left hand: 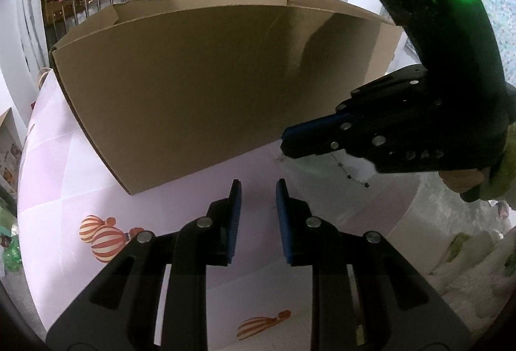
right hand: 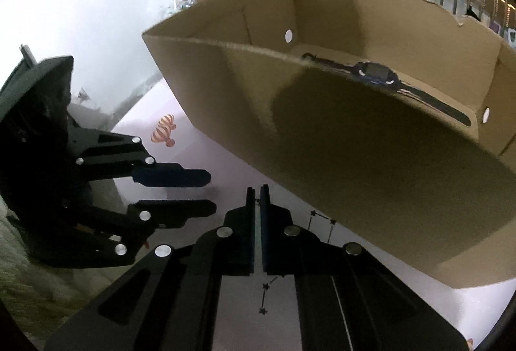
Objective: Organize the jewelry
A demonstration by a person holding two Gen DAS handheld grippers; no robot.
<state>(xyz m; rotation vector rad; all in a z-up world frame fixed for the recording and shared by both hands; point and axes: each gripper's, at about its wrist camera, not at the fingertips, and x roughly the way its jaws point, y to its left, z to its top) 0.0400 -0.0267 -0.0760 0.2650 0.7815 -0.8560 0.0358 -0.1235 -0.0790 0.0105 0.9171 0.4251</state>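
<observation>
Dim indoor light, soft shadows, heavy fisheye edge distortion, mild blur.

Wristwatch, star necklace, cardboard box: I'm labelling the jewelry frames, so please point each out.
wristwatch (right hand: 375, 73), right wrist view, on its face.
star necklace (right hand: 264, 299), right wrist view, on its chain.
cardboard box (left hand: 200, 86), left wrist view, on its near wall.

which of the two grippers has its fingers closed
The right gripper: its fingers pinch the thin star necklace. The left gripper is open, holding nothing.
</observation>
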